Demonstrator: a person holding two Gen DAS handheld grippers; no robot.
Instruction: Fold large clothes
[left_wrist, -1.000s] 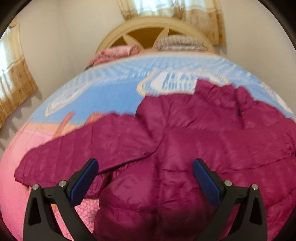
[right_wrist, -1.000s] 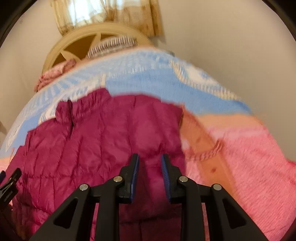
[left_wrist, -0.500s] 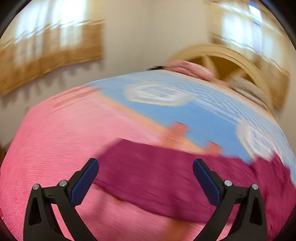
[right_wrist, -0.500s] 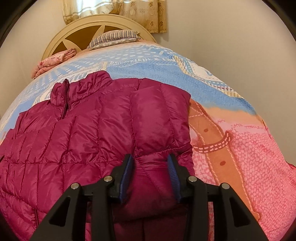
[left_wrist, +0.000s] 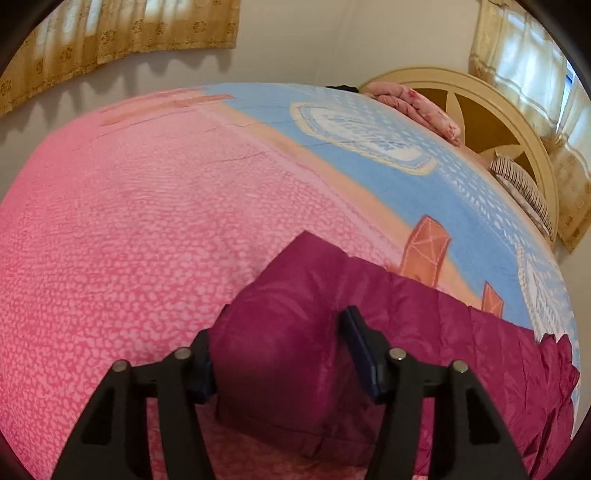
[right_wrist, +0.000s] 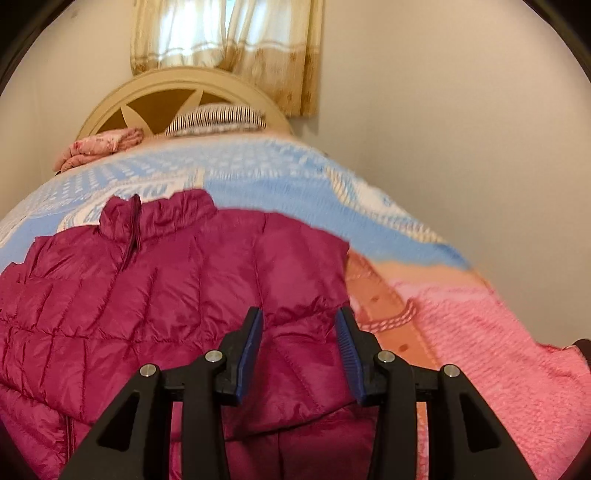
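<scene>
Left wrist view: my left gripper (left_wrist: 280, 354) closes around the jacket (left_wrist: 424, 332) sleeve cuff, on the bedspread (left_wrist: 129, 221). My right gripper (right_wrist: 299, 347) hangs parted over the jacket's folded-in sleeve, gripping nothing; the collar lies ahead-left.

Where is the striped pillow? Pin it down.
In the right wrist view the striped pillow lies at the head of the bed against the cream arched headboard, just right of the folded pink floral blanket.
</scene>
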